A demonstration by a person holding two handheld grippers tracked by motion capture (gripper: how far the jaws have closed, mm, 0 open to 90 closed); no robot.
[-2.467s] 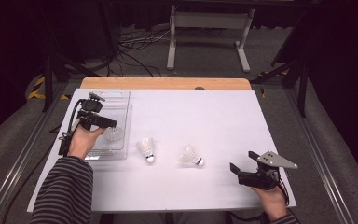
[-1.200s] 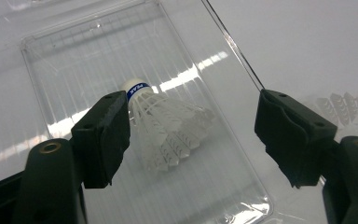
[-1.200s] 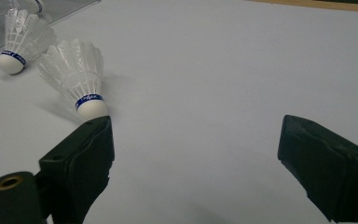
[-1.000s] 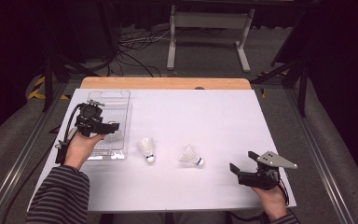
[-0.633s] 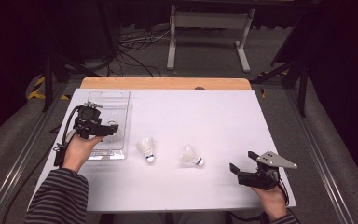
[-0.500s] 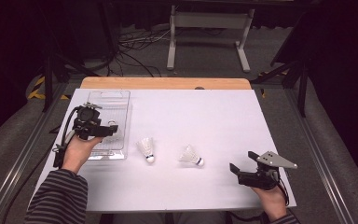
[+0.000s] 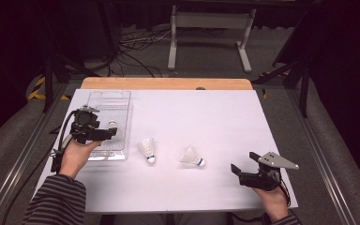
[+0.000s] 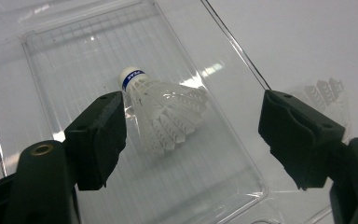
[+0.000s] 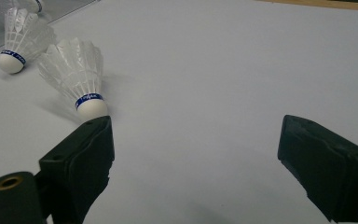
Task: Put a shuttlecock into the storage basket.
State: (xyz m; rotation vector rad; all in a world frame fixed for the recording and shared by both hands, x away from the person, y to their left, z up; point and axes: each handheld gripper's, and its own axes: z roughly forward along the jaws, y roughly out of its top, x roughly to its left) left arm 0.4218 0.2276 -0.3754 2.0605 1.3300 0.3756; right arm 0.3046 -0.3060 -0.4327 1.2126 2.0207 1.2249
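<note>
We hold the left gripper (image 7: pixel 104 134) over the clear ribbed plastic tray (image 7: pixel 120 101), its blocky black jaws spread wide and grasping nothing. In the left gripper view a white feathered shuttlecock (image 8: pixel 161 108) with a blue-banded cork lies on its side in the tray (image 8: pixel 65 51), between the jaws but free of them. Our right gripper (image 7: pixel 238 171) rests near the table's (image 7: pixel 206 112) front right, jaws likewise spread and empty. Two more shuttles (image 7: pixel 146 149) (image 7: pixel 191 156) lie on the matte white tabletop between tray and right gripper.
</note>
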